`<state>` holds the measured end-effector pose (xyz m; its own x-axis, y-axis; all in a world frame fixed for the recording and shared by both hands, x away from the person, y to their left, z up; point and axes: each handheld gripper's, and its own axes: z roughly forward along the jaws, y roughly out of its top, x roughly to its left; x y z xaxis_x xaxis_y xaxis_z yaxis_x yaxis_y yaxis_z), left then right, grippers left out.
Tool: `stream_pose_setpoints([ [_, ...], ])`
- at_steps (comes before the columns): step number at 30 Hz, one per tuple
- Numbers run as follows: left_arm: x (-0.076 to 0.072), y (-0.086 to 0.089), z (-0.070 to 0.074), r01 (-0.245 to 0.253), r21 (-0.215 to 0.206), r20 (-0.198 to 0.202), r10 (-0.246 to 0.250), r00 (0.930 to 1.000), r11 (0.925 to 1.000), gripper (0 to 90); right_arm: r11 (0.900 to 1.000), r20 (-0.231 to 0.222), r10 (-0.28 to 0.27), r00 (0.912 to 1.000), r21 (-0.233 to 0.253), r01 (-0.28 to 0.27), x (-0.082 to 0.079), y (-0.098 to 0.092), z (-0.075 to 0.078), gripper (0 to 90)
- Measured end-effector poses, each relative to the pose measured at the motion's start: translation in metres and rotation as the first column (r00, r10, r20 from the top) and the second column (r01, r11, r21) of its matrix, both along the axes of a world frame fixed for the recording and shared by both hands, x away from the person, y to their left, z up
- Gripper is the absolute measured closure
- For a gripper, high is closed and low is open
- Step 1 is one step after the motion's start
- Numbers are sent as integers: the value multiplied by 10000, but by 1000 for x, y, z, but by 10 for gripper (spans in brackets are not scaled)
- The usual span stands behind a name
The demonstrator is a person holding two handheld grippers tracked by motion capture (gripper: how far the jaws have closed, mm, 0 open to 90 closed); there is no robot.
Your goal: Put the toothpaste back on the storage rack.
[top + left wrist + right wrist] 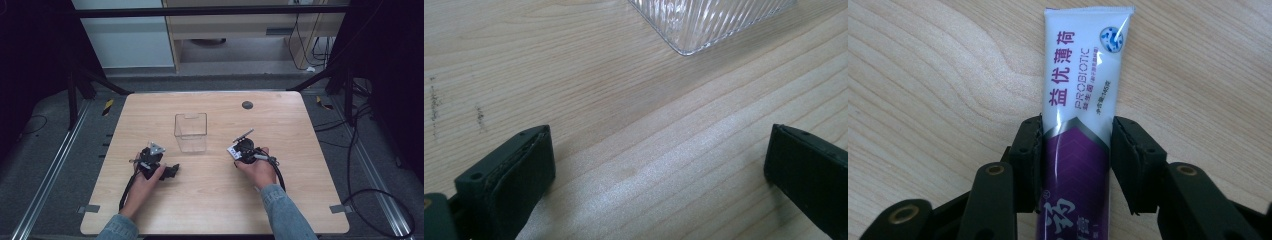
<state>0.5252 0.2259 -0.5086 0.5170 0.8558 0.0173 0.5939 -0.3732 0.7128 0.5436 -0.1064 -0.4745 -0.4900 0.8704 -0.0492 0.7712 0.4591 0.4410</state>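
Note:
A white and purple tube (1083, 75) with printed lettering lies flat on the wooden table (210, 200). My right gripper (1076, 127) is shut on it, one pad pressed against each side at the colour change. In the high view the right gripper (241, 149) sits right of centre, with the tube's white end (233, 151) poking out toward the left. My left gripper (162, 167) rests on the table left of centre, open, with bare wood between its wide-spread jaws (659, 145). A clear ribbed plastic box (190, 132) stands upright between the two grippers, a little farther back; its corner (704, 25) lies ahead of the left gripper.
A small dark round disc (247, 105) is set in the table near the back edge. Metal rails run along the floor on both sides, and cables (370, 190) lie on the floor at the right.

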Motion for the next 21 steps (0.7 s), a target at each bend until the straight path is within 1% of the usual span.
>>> stream_pose_setpoints([
  [4, 0, 0, 0, 1, 1, -1, -1, 10000, 10000, 0, 10000, -115, -8, 9999, -19, 8, 1, 0, 1, 599],
  [5, 0, 0, 0, 1, 1, 1, -1, 10000, 10000, 0, 9999, -76, 133, 9999, -73, -133, 1, -1, 1, 606],
  [10, 0, 0, 0, 2, 4, -2, -2, 10000, 10000, 0, 10000, -143, 21, 9999, -30, -21, 2, -1, 2, 632],
  [11, 0, 0, 0, 3, 3, -1, -3, 10000, 10000, 0, 10000, -198, -68, 9998, 21, 68, 3, -2, 2, 659],
  [13, 0, 0, 0, 0, 0, -1, 0, 10000, 10000, 0, 10000, -189, -37, 9998, 3, 37, 3, -2, 2, 670],
  [14, 0, 0, 0, -1, 0, -3, 1, 10000, 10000, 0, 10000, -182, -28, 9998, -26, 28, 4, -3, 3, 693],
  [18, 0, 0, 0, -3, -1, 1, 3, 10000, 10000, 0, 10000, -163, -37, 9999, -90, 36, 4, -2, 3, 710],
  [21, 0, 0, 0, -2, 2, 3, 2, 10000, 10000, 0, 9998, -61, -183, 9998, -65, 183, 3, -1, 3, 718],
])
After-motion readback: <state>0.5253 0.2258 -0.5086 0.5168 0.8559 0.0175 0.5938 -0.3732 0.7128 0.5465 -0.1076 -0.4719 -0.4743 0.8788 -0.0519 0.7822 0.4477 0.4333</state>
